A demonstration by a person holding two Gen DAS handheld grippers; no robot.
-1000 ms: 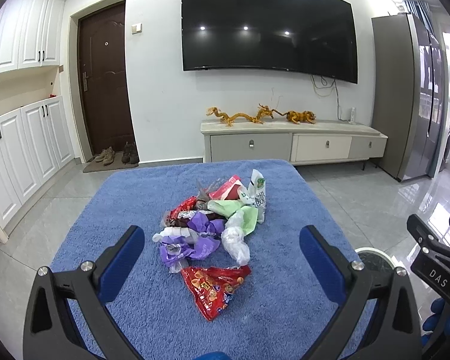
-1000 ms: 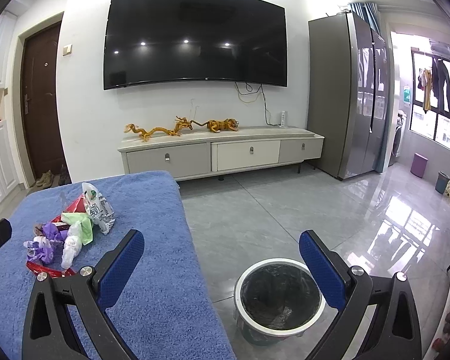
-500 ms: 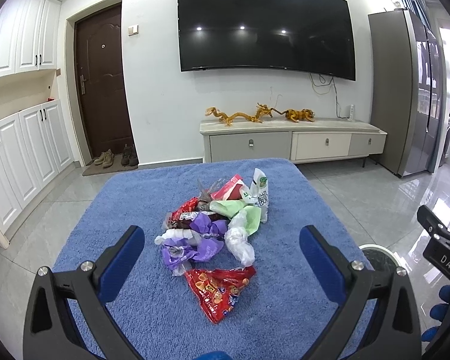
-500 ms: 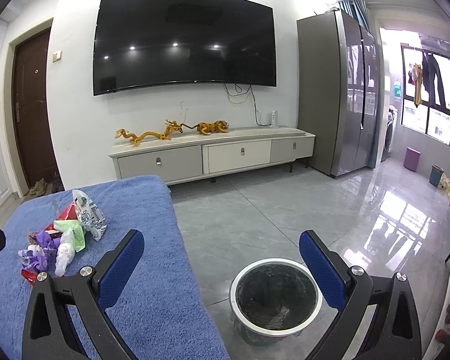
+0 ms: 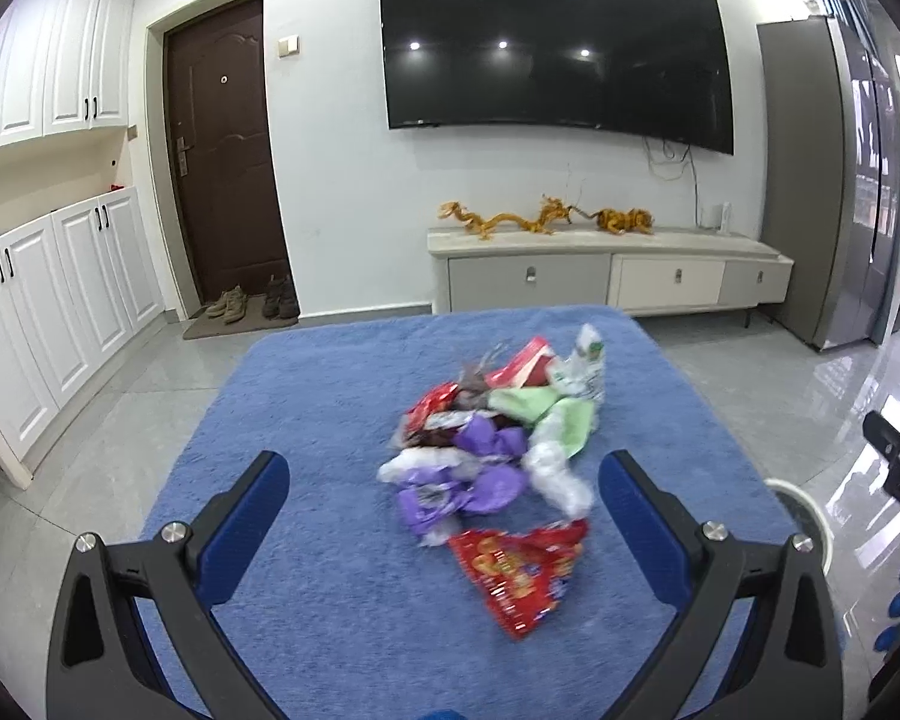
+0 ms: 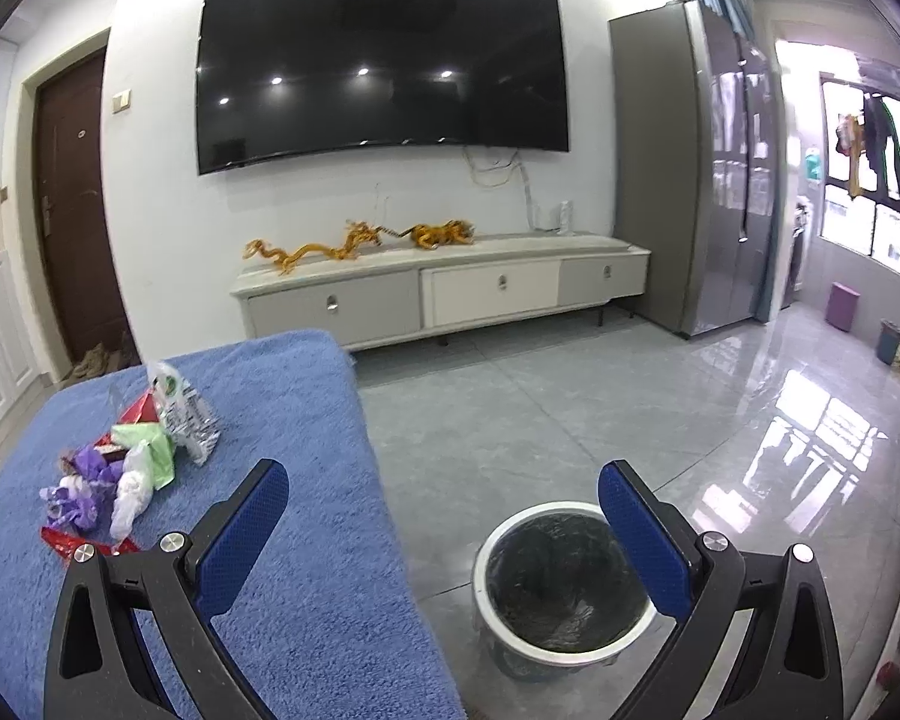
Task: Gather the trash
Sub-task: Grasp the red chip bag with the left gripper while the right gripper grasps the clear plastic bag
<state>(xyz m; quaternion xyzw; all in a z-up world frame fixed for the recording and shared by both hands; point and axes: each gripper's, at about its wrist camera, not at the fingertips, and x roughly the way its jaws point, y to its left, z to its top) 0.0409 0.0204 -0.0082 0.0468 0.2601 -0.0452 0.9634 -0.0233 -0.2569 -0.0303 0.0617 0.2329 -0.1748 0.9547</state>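
the left claw [image 5: 444, 516] hangs spread wide and empty over the near edge of the blue-covered surface [image 5: 330, 396], and the heap of wrappers [image 5: 498, 450] lies straight ahead of it, a little to the right of its centre line, between the lines of its two pads but further out, not yet touched. nearest is the red snack packet [image 5: 519, 570], flat on the cloth, its long axis running from the far left toward the near right, its narrow end pointing back toward the claw's right pad. behind it sit the purple wrappers [image 5: 468, 486], a clear crumpled bag [image 5: 555, 471], green paper [image 5: 555, 420] and a white printed pouch [image 5: 582, 363] standing up at the far end; the heap as a whole stretches away from the claw. the right claw [image 6: 444, 516], also spread and holding nothing, hangs past the surface's right edge, above the floor with the lined bin [image 6: 561, 585] just below it, and the heap is well off to its left. so the left claw looks the nearer one, and the likely next move is a short reach forward onto the red packet.
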